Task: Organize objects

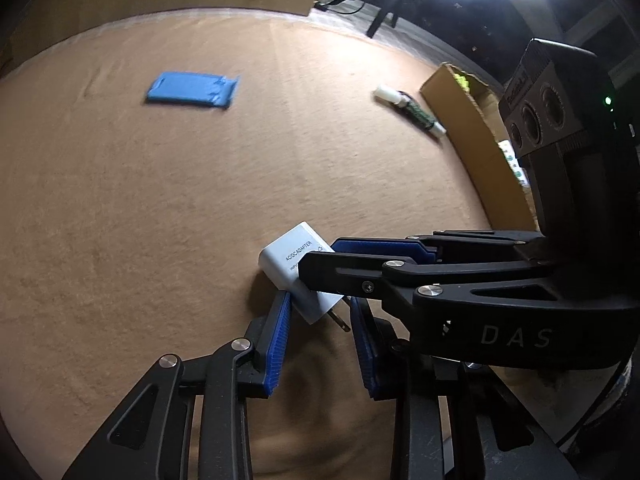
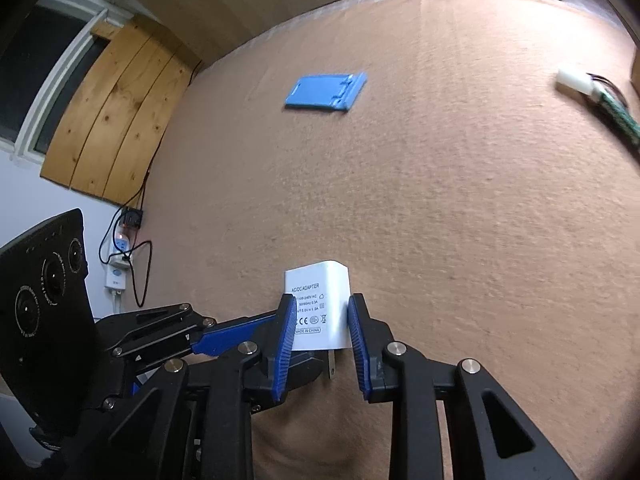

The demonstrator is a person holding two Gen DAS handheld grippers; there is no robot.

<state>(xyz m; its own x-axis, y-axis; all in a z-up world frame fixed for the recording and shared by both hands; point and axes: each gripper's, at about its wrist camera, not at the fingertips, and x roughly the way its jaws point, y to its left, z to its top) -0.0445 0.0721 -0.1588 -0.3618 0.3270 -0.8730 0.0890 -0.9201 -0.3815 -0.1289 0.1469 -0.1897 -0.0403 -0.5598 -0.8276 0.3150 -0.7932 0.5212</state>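
1. The white charger (image 2: 320,306) sits at the near middle of the brown table (image 2: 460,200), and your right tool (image 2: 318,344) has closed its blue pads on the charger's two sides.
2. Your left tool (image 1: 318,344) has narrowed but grips nothing firmly: one pad touches the charger's lower edge, while the other stands clear beside the metal prongs (image 1: 340,322).
3. This looks like a hand-over or a shared pick-up, so let only one tool carry. Keep the right grip square on the flat sides, away from the prongs.
4. Ease the left tool back before you lift, or its pad may twist the charger.
5. The cardboard box (image 1: 472,136) at the right looks the likely place for it; the blue holder (image 1: 192,90) and the marker (image 1: 412,110) lie well apart farther off.
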